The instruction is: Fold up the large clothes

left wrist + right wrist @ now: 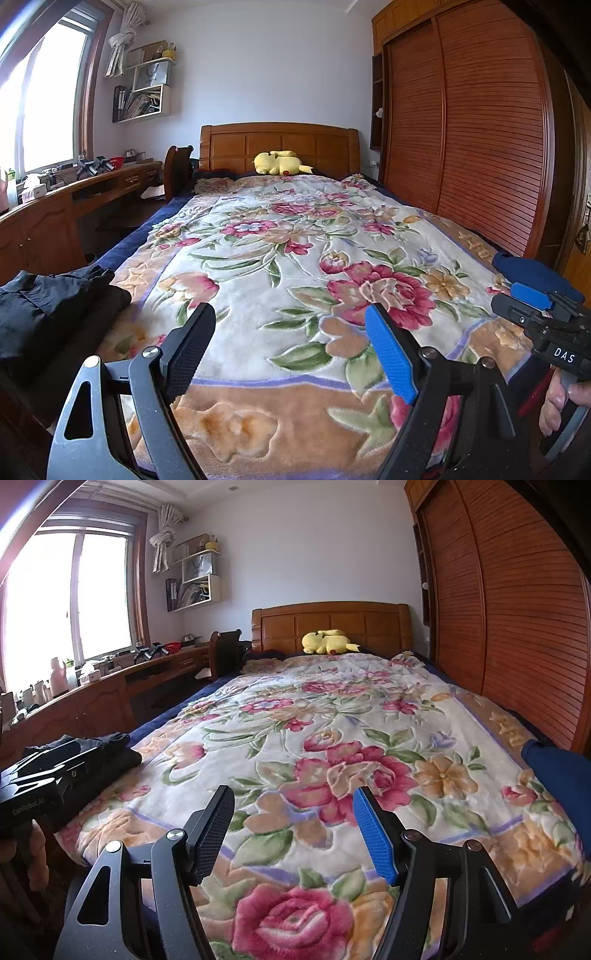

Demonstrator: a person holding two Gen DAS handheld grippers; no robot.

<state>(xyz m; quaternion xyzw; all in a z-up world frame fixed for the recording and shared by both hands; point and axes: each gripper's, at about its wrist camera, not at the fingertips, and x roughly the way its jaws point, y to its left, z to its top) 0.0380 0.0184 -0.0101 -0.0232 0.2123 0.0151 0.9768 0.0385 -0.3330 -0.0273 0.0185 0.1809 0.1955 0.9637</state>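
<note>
**Both tools empty above the bed, clothes lying at its two near corners**

The left tool [291,347] and the right tool [293,829] hang over the foot of the bed, each with its jaws standing wide and nothing between them. Neither grips cloth yet.

The clothes lie apart: a dark folded pile [48,306] sits at the bed's near left corner, and a blue garment [557,775] lies bunched at the near right edge, just beside the right tool in the left wrist view.

Risks, as I judge them — the plush floral blanket [295,258] is thick and soft, so a pinch at the blue garment could catch the blanket's pile along with it and drag both. The garment lies close to the bed's edge; a loose pull may slide it off towards the slatted wardrobe [461,129]. The two tools stand near each other, so reaching across could knock them together.

Beyond the blanket, a yellow plush toy [280,162] rests against the wooden headboard [277,144]. Left of the bed runs a cluttered wooden worktop [74,188] under a bright window [66,602], with wall shelves above.
</note>
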